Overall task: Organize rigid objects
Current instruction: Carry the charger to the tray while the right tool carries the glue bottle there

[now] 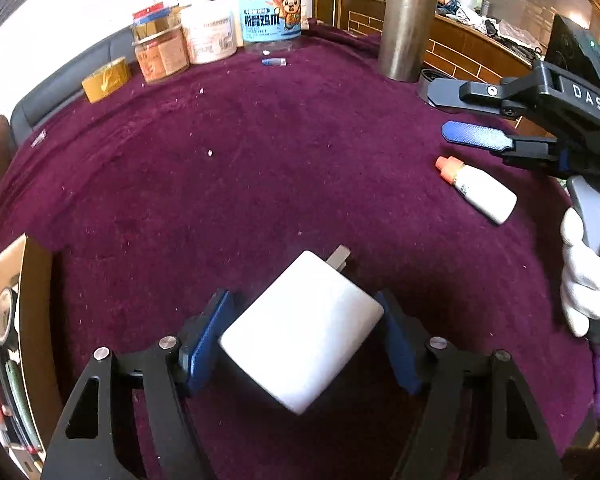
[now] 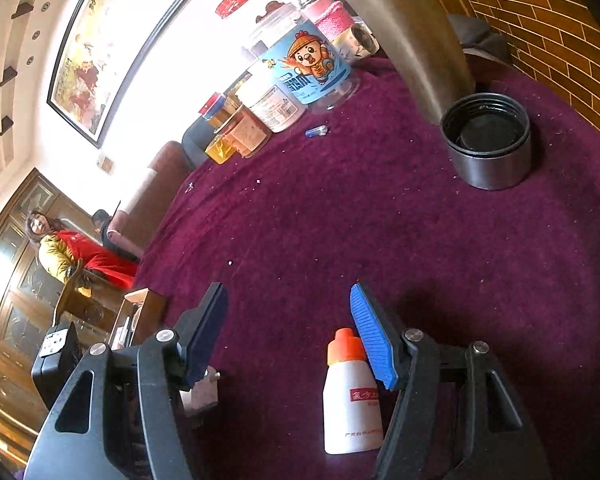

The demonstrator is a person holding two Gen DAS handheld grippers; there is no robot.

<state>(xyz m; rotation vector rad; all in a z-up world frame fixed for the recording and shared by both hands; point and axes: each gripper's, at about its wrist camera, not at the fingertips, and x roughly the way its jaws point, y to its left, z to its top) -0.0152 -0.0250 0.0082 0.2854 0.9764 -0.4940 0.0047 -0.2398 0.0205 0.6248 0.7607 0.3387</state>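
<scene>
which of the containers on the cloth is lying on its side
The small white bottle with the orange cap, beside the right gripper; the jars and the steel flask stand upright.

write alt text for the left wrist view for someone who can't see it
The left gripper straddles a white plug-in charger on a maroon tablecloth, blue pads at its sides. To the right lies a small white bottle with an orange cap below the open right gripper; jars and a steel flask stand behind.

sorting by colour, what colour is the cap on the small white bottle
Orange, on the bottle lying on the maroon cloth. Clearest in the right wrist view.
</scene>
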